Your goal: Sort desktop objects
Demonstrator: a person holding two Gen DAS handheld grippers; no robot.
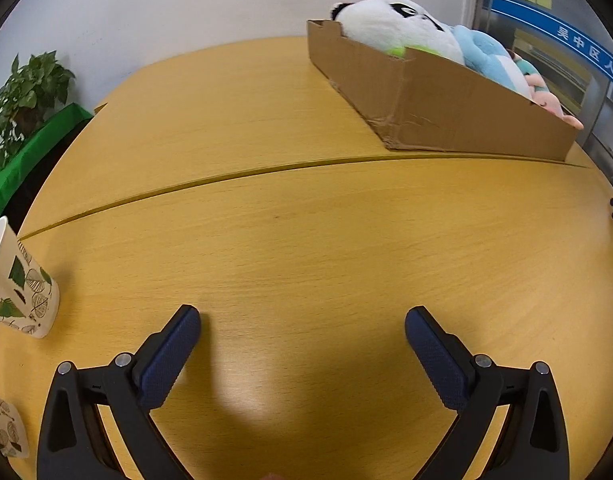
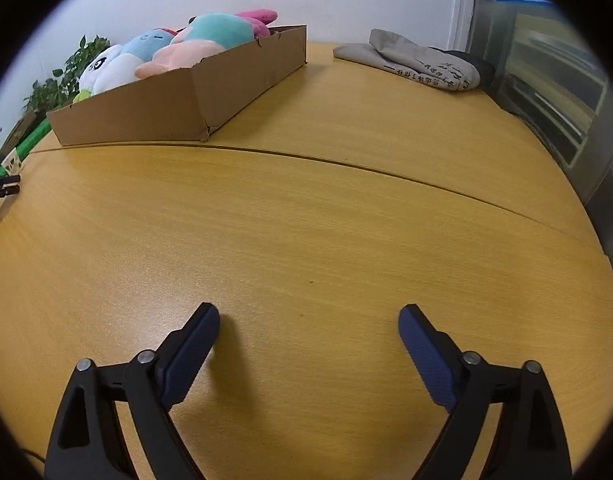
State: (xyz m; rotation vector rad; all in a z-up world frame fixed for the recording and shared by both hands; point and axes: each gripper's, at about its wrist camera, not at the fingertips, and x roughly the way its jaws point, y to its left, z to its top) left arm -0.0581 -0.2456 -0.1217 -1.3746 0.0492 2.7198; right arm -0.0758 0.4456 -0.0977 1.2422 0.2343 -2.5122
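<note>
A cardboard box [image 1: 438, 104] stands on the far side of the wooden table [image 1: 306, 240] and holds several plush toys: a white panda [image 1: 394, 24], a light blue one [image 1: 490, 56] and a pink one [image 1: 550, 104]. The box [image 2: 178, 96] and the plush toys [image 2: 178, 46] also show in the right wrist view. My left gripper [image 1: 302, 320] is open and empty above the bare tabletop. My right gripper [image 2: 308, 318] is open and empty above the table [image 2: 306, 220].
Two leaf-print paper cups [image 1: 20, 284] [image 1: 4, 428] stand at the table's left edge. A grey cloth bag [image 2: 418, 60] lies at the far right. A potted plant [image 1: 26, 96] and a green cloth [image 1: 30, 152] are beyond the left edge. A seam crosses the table.
</note>
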